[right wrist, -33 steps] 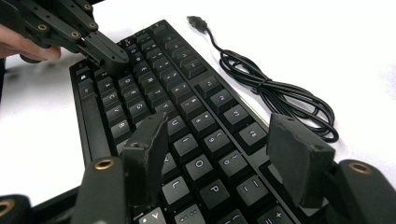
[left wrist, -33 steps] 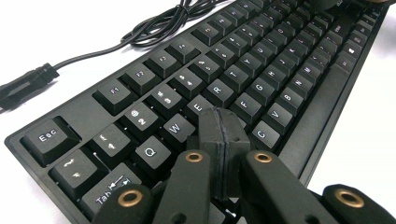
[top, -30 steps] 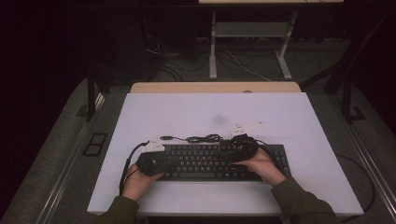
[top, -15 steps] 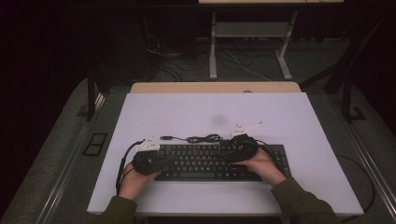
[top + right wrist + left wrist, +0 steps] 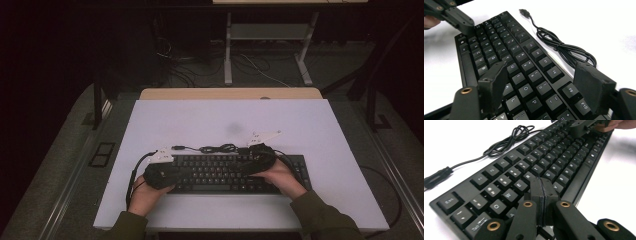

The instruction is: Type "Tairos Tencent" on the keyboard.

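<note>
A black keyboard [image 5: 227, 172] lies flat on a white table [image 5: 200, 120], near the person's edge and a little right of centre; its cable [image 5: 217, 148] trails loose along the far side in a small tangle, the plug [image 5: 435, 178] lying unconnected on the table. The person holds a gripper in each hand over the keys; the left gripper [image 5: 541, 187] has its jaws pressed together with nothing between them, their joined tip low over the letter keys at the left end, just beside the E and R keys, though whether it presses a key cannot be told; the right gripper [image 5: 544, 80] has its jaws spread wide and empty, hovering above the letter keys toward the right end, around the O and P keys. In the high view the left gripper [image 5: 162, 172] and right gripper [image 5: 257, 160] sit over opposite ends of the board, hands behind them. As a judgement, the work looks like typing or poking keys with the gripper tips; the keyboard is already placed and both grippers are in position; how many keys have been pressed cannot be told, and the cable remains unplugged.
</note>
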Motion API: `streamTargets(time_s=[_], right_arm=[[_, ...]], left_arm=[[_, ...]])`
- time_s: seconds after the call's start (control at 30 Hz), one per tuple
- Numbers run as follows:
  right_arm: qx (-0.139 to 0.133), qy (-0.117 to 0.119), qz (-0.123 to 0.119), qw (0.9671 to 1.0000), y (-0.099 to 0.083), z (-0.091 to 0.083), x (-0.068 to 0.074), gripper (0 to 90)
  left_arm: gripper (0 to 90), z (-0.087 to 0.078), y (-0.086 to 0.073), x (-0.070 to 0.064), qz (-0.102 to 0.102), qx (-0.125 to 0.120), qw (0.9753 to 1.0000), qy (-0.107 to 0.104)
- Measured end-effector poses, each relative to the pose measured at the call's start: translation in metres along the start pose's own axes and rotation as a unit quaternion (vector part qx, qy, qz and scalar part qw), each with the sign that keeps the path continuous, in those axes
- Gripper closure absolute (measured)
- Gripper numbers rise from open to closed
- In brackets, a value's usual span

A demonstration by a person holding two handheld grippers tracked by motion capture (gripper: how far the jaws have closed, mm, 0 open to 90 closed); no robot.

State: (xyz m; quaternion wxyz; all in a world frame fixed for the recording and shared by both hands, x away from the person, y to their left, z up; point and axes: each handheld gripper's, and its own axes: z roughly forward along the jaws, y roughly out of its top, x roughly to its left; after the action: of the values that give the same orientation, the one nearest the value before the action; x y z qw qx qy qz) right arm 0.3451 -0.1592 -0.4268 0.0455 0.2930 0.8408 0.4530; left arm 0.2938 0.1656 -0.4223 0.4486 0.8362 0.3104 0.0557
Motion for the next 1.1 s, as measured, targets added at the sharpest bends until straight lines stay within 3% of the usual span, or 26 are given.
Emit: streamTargets(time_s=[0.2,1.1], right_arm=[[0.001,-0.006,0.006,1.0000,0.000,0.002,-0.001,18.1],[0.004,-0.007,0.004,1.0000,-0.001,0.003,-0.001,17.9]], left_arm=[[88.5,0.003,0.001,-0.004,0.004,0.002,1.0000,-0.007],[88.5,0.027,0.005,-0.025,0.031,0.029,0.9981,-0.045]])
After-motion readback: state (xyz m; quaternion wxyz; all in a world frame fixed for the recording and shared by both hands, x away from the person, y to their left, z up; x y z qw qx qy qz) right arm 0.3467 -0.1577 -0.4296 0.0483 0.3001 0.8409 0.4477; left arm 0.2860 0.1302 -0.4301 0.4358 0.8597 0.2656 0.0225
